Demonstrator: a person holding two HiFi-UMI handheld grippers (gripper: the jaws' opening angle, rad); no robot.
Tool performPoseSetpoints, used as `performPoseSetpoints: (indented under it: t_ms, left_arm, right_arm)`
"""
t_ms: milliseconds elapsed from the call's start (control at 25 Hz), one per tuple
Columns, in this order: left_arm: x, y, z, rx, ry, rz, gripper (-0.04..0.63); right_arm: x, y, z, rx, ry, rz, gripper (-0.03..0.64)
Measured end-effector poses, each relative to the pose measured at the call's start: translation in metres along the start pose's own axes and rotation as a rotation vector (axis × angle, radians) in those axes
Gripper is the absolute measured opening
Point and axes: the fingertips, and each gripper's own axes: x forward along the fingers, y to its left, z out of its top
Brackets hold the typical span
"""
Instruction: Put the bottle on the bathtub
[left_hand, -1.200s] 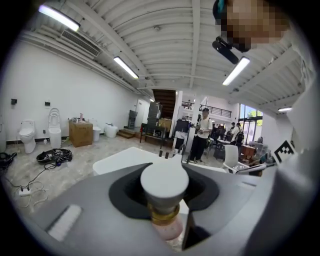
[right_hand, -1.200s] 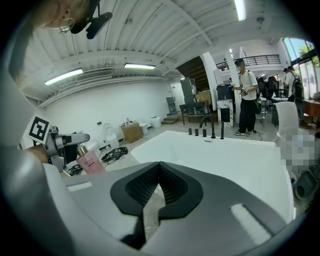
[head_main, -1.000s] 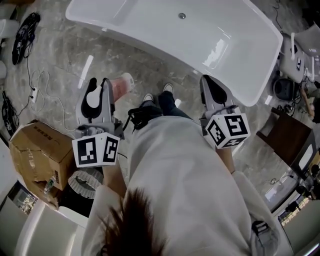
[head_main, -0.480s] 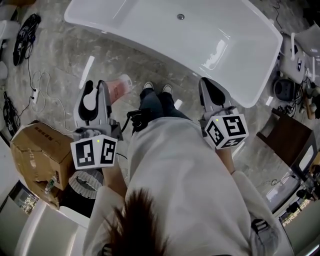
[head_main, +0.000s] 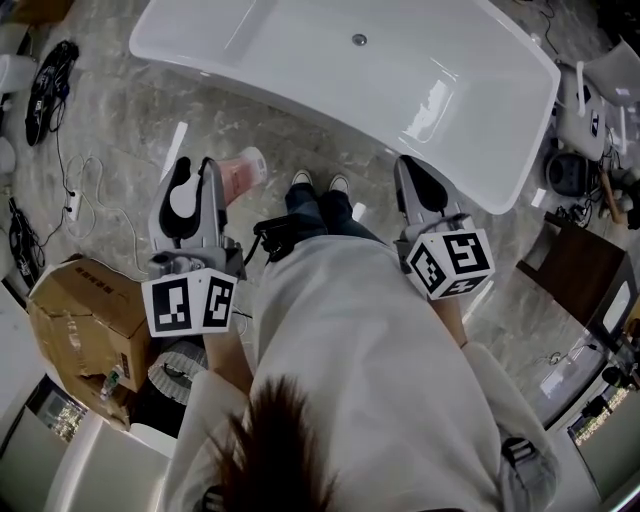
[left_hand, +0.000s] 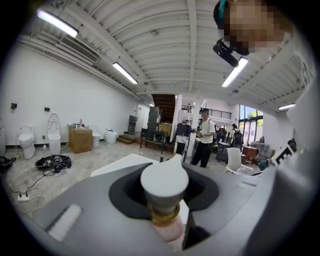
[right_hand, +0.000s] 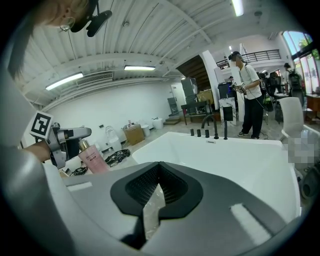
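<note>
A pink bottle (head_main: 243, 170) with a white cap (left_hand: 165, 181) hangs from my left gripper (head_main: 198, 172), which is shut on its neck just under the cap. It is above the marble floor, short of the white bathtub (head_main: 290, 88). In the right gripper view the bottle (right_hand: 93, 159) shows at the left, held by the left gripper (right_hand: 75, 136). My right gripper (head_main: 415, 180) hovers near the tub's near rim, its jaws together with nothing between them (right_hand: 157, 172). The tub (right_hand: 225, 160) lies straight ahead of it.
A cardboard box (head_main: 85, 310) sits at the lower left, with cables (head_main: 45, 60) and a power strip (head_main: 70, 190) on the floor beyond. A dark cabinet (head_main: 565, 270) stands at the right. Black taps (right_hand: 215, 127) line the tub's far rim. A person (left_hand: 204, 135) stands farther back.
The feet have shuffled a little towards the tub and the view has shifted slightly. Both grippers keep about the same places, the bottle still in the left one.
</note>
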Motion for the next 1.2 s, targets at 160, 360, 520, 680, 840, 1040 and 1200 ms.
performPoseSetpoints:
  t_ms: [160,360,520,680,840,1040,1200]
  left_arm:
    - [0.003,0.002,0.004,0.015,0.002,-0.019,0.178]
    - [0.009,0.001,0.008,0.02,-0.004,-0.044,0.178]
    - [0.013,-0.001,0.009,0.021,-0.007,-0.067,0.177]
    - [0.017,-0.003,0.005,0.031,0.0,-0.088,0.178]
    - [0.015,0.003,0.004,0.033,0.005,-0.106,0.178]
    - [0.018,0.006,0.003,0.037,0.008,-0.124,0.177]
    - [0.023,0.005,0.003,0.041,0.01,-0.137,0.178]
  right_arm:
    - [-0.001,0.003,0.003,0.008,-0.017,-0.017,-0.003]
    - [-0.004,-0.001,0.007,0.013,-0.034,-0.046,-0.003]
    - [-0.005,-0.002,0.012,0.012,-0.05,-0.066,-0.003]
    - [-0.005,-0.002,0.015,0.01,-0.065,-0.08,-0.003]
    - [-0.007,0.006,0.018,0.004,-0.079,-0.099,-0.003]
    - [-0.008,0.009,0.018,0.005,-0.086,-0.117,-0.003]
    - [-0.009,0.009,0.017,0.009,-0.085,-0.128,-0.003]
